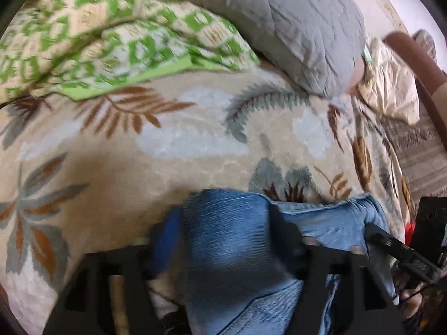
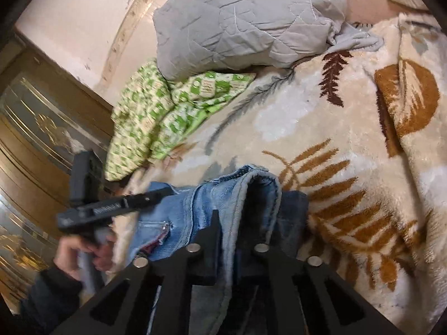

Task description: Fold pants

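Observation:
Blue jeans (image 1: 237, 254) lie bunched on a cream leaf-patterned blanket (image 1: 125, 162). In the left wrist view my left gripper (image 1: 226, 223) stands wide, and a hump of denim fills the gap between its black fingers (image 1: 282, 231). The picture is blurred and shows no clear pinch. In the right wrist view my right gripper (image 2: 240, 223) is nearly closed on a folded hem edge of the jeans (image 2: 195, 203), which hangs between its fingers. The left gripper (image 2: 159, 194) shows at the left of that view, held by a hand (image 2: 81, 251). Part of the right gripper (image 1: 391, 245) shows at the right edge of the left wrist view.
A grey quilted pillow (image 2: 245, 19) lies at the head of the bed against a pale wall. A crumpled green-and-cream cloth (image 2: 156, 111) lies beside it. A gilded wooden cabinet (image 2: 33, 139) stands to the left. The leaf blanket (image 2: 349, 128) spreads out to the right.

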The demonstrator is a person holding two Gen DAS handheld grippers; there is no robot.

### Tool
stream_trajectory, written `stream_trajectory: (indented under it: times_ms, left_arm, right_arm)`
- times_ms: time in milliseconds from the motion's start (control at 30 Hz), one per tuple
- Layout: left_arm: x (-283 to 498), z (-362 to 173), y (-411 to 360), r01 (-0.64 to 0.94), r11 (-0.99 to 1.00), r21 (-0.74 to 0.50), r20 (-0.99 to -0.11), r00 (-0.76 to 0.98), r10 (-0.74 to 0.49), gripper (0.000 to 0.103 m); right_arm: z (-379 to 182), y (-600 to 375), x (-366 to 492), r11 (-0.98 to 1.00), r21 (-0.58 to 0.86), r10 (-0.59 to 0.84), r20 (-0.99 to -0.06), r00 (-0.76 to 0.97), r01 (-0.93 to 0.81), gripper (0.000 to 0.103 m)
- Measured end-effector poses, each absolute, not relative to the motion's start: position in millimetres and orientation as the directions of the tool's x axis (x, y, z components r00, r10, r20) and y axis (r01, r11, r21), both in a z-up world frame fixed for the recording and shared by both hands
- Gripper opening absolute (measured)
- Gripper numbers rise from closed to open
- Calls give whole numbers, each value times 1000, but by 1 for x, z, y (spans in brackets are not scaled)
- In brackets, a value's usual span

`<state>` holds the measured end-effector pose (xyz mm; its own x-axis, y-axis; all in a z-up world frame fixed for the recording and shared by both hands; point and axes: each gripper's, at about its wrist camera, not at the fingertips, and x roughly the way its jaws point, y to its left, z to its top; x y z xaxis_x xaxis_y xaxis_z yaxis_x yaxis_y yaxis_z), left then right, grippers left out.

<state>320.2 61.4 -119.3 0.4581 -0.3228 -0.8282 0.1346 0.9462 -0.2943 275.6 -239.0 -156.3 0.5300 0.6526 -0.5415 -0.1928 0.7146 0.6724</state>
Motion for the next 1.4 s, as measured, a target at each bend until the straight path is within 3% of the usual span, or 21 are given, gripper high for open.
stream_trajectory:
  times_ms: [100,133,167,200,367,533,600,667,700,733,767,833,900,933,1400]
  left_arm:
    - [299,-112,76,110,924,-365,-799,473,-372,91]
    - [292,-111,79,110,919,-379,-796,468,-384,94]
    - [283,-110,80,113,915,-388,-795,461,-394,94]
    - [273,-110,82,123,910,-395,-793,454,-406,94]
    - [226,-125,94,83,881,-466,-794,400,-458,94]
    - [188,-139,90,84,851,-518,-780,362,-510,94]
    - [180,-142,84,100,843,-529,-771,357,-527,94]
    - [176,-143,77,125,854,-505,-778,361,-514,94]
    - [175,-142,75,136,855,-500,-777,366,-512,87]
    - [174,-143,74,147,837,-528,-763,352,-543,70]
    - [173,-143,74,150,828,-540,-758,343,-555,67]
    - [170,-142,71,182,851,-493,-777,349,-524,44]
    - [168,-141,72,210,869,-449,-790,361,-495,37]
    - [169,-143,78,193,855,-482,-778,354,-519,35]
    - [168,-151,85,179,841,-511,-767,346,-540,37]
  right_arm:
    - [-147,-250,268,669,722,688,-509,517,-180,36]
    - [-143,-253,263,672,718,685,-508,523,-183,62]
    - [-137,-255,257,674,713,682,-501,533,-191,82]
    - [-130,-258,246,667,714,687,-476,549,-215,83]
    - [-120,-256,204,646,709,721,-446,531,-281,83]
    - [-129,-240,179,663,679,726,-481,492,-315,81]
    - [-130,-231,176,673,658,724,-493,483,-337,68]
    - [-132,-221,175,698,623,708,-527,470,-353,40]
    - [-134,-218,176,710,610,698,-543,466,-353,36]
    - [-137,-215,176,731,588,678,-567,468,-348,33]
    - [-140,-215,176,743,576,665,-582,468,-340,29]
    - [-147,-216,177,754,572,653,-602,460,-323,26]
    - [-151,-218,177,775,548,629,-619,470,-316,23]
    - [-152,-217,176,788,525,614,-628,479,-322,23]
    - [-167,-227,180,776,555,627,-623,467,-300,22]
